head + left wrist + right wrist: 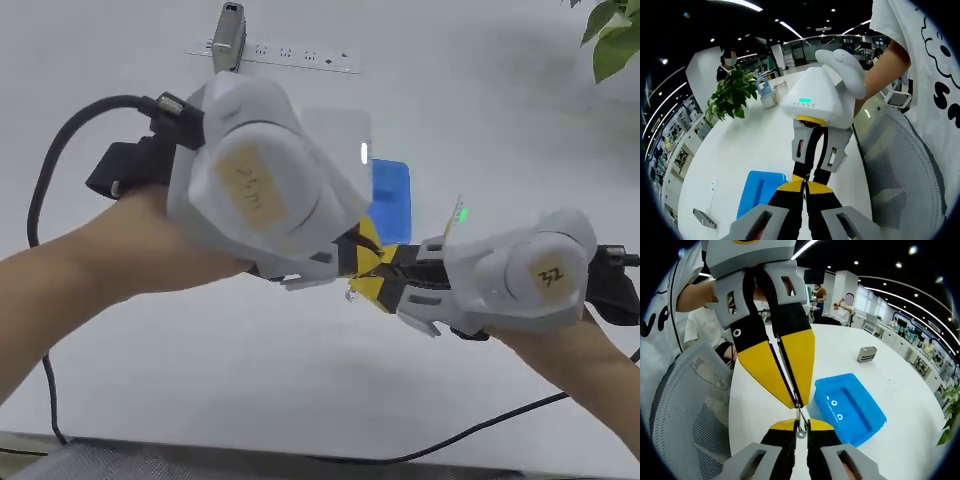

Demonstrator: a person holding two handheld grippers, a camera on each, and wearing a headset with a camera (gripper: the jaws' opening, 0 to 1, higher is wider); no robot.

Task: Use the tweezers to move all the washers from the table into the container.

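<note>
Two grippers, left hand-held gripper (796,401) and right hand-held gripper (801,429), meet tip-to-tip, both pinched narrow on thin metal tweezers (800,415); likely best regripped squarely, one-handed, before nearing the shallow blue plastic container (866,427).

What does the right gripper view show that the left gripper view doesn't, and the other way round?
Right gripper view: three washers lying inside the blue container, and thin metal tweezers pinched between the yellow jaws of the left tool.

Left gripper view: the white body of the right tool with its green light, and a bottle far down the table.

Both: the blue container, the white table, the mesh chair, and the two tools meeting tip to tip.
</note>
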